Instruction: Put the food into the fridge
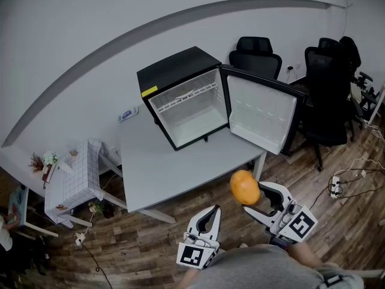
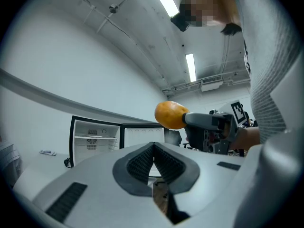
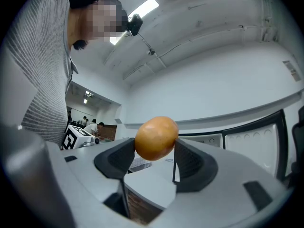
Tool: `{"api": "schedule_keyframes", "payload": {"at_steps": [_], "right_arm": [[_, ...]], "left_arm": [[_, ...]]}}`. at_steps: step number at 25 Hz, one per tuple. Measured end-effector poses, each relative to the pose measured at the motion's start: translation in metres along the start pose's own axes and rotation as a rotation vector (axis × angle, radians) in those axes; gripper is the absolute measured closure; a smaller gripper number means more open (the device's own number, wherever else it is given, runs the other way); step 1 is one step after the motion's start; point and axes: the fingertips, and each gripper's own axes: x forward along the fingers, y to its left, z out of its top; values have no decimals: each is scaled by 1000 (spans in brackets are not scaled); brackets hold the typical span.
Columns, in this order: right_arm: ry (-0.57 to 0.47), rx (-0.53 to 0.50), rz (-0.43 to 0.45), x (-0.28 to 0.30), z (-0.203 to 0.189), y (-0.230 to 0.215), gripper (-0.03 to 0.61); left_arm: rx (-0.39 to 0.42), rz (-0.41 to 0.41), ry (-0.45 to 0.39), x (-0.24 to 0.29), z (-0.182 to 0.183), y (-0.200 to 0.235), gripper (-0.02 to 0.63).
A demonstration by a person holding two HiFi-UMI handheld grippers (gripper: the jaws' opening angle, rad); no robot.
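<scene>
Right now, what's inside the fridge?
The fridge holds only a white wire shelf; no food visible. The open door looks bare. Its own casing hides the inner top.

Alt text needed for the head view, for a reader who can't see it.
The right tool holds a round orange food item in front of a grey table, where a small black fridge stands with its door wide open and its inside empty. The left tool, beside it, is shut on nothing.
</scene>
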Motion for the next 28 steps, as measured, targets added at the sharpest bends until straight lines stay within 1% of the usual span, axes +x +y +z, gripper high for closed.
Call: {"api": "schedule_keyframes", "payload": {"at_steps": [4,8,13,17,23,28], "right_arm": [[6,-3,8,0,-1,0,308],[10,-7,-18,-1,-1,-7,308],[21,-6,-13,-6,-3,-12,308],[19,7,8,-8,-5,-12,308],[25,1,-11,-1,-9,-25,308],[10,4,2,19,-14,-36,308]], "left_arm": [[-2,1,2,0,-1,0,603],[-4,7,5,2,-1,-1,603],[-8,21,1,5,-2,-7,603],[-12,25,9,6,-6,-10,603],[-9,25,10,16,-8,-2,603],[-15,29,9,29,-13,18,603]]}}
